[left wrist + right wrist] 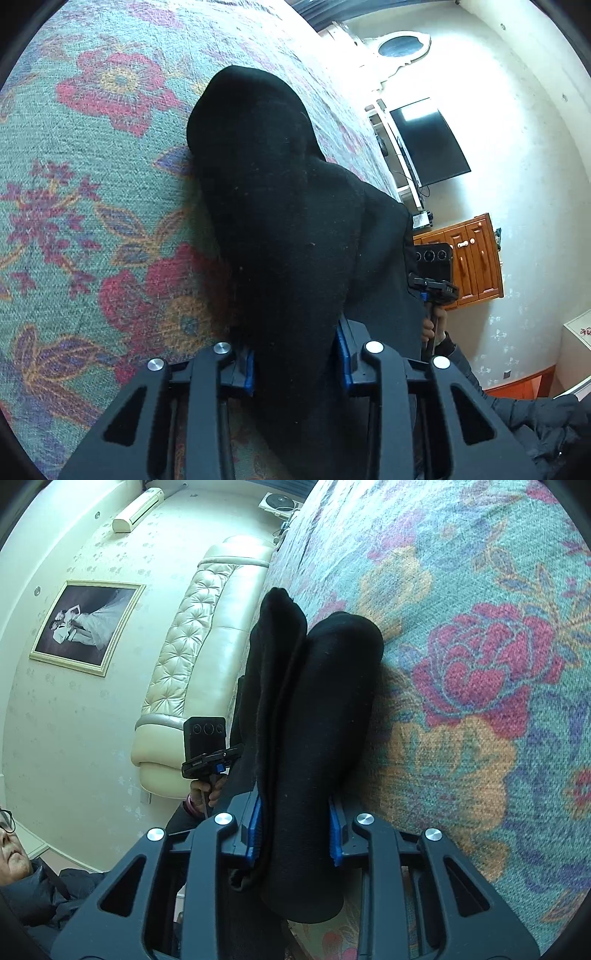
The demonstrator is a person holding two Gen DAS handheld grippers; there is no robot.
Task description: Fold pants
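The black pants (288, 221) are bunched and lifted off the flowered bedspread (92, 184). My left gripper (297, 362) is shut on a thick fold of the pants between its blue pads. In the right wrist view the pants (314, 720) hang in two folded layers, and my right gripper (295, 836) is shut on them. The far end of the pants rests on the bedspread (480, 701). Each view shows the other gripper's handle: the right one (434, 284) and the left one (210, 760), both behind the cloth.
A tufted cream headboard (184, 657) and a framed photo (86, 622) stand on one side. A wall TV (428, 140) and a wooden cabinet (469, 258) are on the other. The person's face (11, 849) is at the lower left.
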